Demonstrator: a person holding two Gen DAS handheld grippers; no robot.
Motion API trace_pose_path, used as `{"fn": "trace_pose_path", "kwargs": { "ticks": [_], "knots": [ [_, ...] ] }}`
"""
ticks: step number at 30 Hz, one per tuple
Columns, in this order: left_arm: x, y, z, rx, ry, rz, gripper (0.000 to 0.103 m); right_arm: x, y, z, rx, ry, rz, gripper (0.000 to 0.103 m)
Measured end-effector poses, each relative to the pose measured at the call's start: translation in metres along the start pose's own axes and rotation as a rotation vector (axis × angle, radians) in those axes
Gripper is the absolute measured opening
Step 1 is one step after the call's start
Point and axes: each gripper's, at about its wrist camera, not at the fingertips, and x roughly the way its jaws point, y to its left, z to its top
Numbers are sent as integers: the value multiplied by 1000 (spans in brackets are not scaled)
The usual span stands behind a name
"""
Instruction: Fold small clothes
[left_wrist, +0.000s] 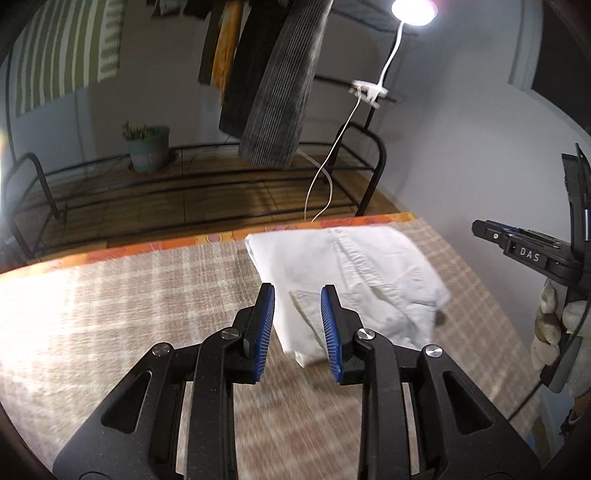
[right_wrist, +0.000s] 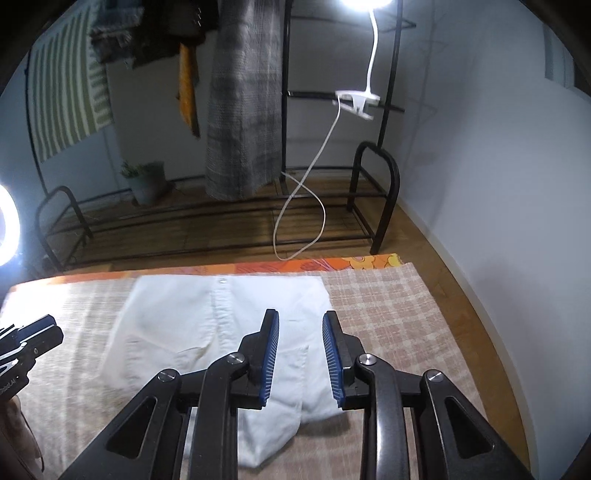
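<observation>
Cloth (right_wrist: 388, 306) rt of shorts (right_wrist: 221, 325) bare

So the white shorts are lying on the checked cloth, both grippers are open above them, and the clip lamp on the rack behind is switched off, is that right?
Not quite: the clip lamp is switched on, glowing brightly at the top of the right wrist view. The rest holds: the white shorts lie on the checked cloth, and the left gripper and right gripper are both open above them.
</observation>
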Motion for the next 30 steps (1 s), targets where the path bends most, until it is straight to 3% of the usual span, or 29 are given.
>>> {"fn": "trace_pose_path", "kwargs": {
  "ticks": [8,11,16,19,21,23,25,30],
  "knots": [
    [-111,-22,-21,46,-93,-22,27,-102,9,-17,11,-88,44,25],
    [-150,-25,-35,40,-125,-38,46,-138,11,-29,27,-114,77,27],
    [-204,-35,-61,84,-153,-42,51,-193,22,-55,22,-152,100,29],
    [-231,-40,-77,95,-168,-55,66,-222,32,-71,9,-175,91,34],
    [-245,-41,-85,96,-177,-63,73,-238,37,-82,2,-185,94,42],
    [-258,-42,-93,101,-180,-69,79,-251,41,-91,2,-195,100,58],
    [-269,-44,-100,103,-178,-68,84,-261,44,-98,0,-206,97,60],
    [-290,-47,-114,117,-191,-22,92,-289,51,-115,-2,-235,82,82]
  ]
}}
